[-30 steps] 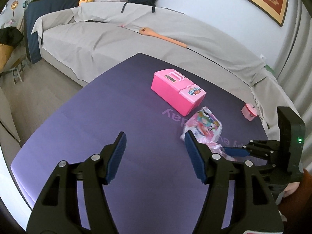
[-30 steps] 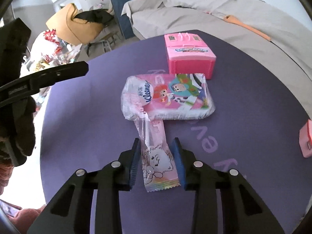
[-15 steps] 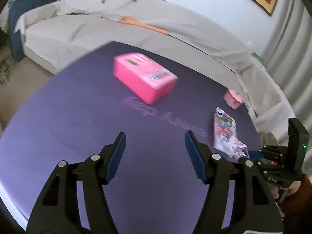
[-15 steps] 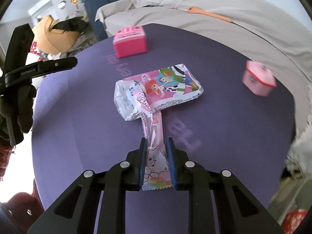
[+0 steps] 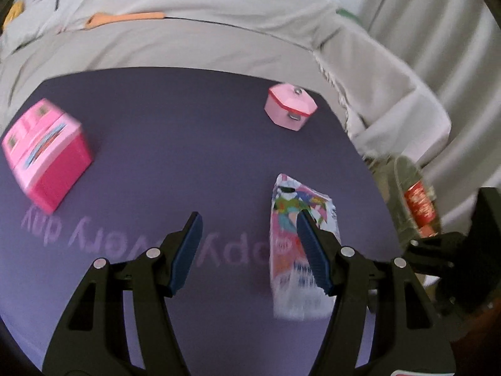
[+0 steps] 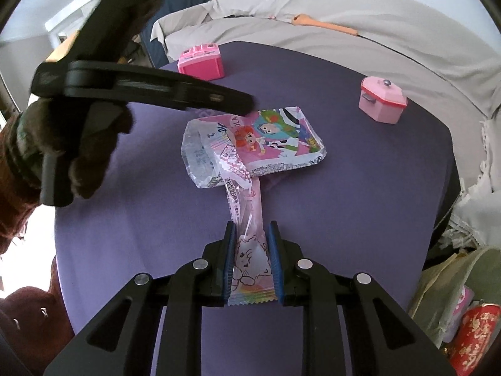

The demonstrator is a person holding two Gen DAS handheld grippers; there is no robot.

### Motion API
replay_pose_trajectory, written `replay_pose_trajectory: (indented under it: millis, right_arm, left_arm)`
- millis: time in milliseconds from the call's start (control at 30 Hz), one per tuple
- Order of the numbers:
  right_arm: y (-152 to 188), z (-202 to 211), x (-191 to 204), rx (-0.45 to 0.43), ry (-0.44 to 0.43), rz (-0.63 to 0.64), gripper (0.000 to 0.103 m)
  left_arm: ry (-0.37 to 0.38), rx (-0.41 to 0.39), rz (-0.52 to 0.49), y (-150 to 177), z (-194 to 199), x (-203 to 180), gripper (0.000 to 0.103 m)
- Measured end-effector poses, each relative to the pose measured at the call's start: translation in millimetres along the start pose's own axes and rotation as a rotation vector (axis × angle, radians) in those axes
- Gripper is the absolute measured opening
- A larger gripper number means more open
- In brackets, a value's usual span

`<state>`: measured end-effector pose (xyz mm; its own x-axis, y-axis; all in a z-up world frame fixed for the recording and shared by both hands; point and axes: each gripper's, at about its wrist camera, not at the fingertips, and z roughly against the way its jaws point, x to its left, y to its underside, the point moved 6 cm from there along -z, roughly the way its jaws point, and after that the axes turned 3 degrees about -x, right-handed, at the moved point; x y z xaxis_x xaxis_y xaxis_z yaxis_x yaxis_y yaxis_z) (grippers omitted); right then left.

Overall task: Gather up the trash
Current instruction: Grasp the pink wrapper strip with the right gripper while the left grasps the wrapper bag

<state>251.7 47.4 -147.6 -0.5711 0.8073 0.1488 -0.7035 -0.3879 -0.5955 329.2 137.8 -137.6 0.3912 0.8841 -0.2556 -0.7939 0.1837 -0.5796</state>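
The collecting looked barely begun. One piece of trash was in hand: the right gripper [image 6: 252,269] had its blue pads pinched on the near end of a long pink candy wrapper printed with a cartoon cat [image 6: 249,235], which ran away toward 12 o'clock, its far end touching the crinkled pink cartoon-printed tissue pack [image 6: 260,144]. That pack lay flat on the round purple table [image 6: 360,188] and had not been picked up.

The left gripper [image 5: 250,250] hung wide open and empty above the table; its right finger overlapped the pack in its own view, though contact could not be told. A greenish bag [image 6: 454,285] with a red packet inside, off the table edge at about 4 o'clock in the right view, was probably the drop point. Nothing showed the wrapper bagged yet.
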Motion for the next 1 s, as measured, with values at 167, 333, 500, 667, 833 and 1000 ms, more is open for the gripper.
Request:
replay_pose_trajectory:
  millis: [167,333,500,667,833,1000]
  right_arm:
    - [3.4,3.4,-1.0,-0.004,-0.004,0.003,0.021]
    - [11.7,12.3,-7.3,-0.015,-0.005,-0.016,0.021]
    - [28.2,28.9,-24.0,-0.04,0.036,-0.076,0.021]
    - [49.6,59.4,-45.9,-0.09,0.07,-0.185,0.021]
    - [50.3,90.7,-58.8,-0.178,0.116,-0.222,0.021]
    - [44.7,104.2,-69.7,-0.228,0.145,-0.24,0.021]
  left_arm:
    - [-0.087,0.053,-0.058,-3.5,-22.9,-3.6,0.059]
    - [-0.105,0.037,-0.081,1.0,-25.8,-2.3,0.059]
    - [-0.129,0.019,-0.104,3.4,-26.2,-3.9,0.059]
    - [-0.096,0.003,-0.018,0.8,-21.9,1.5,0.059]
    - [0.005,-0.042,0.089,6.6,9.1,-3.1,0.059]
    - [-0.025,-0.03,0.048,25.6,17.9,-30.2,0.054]
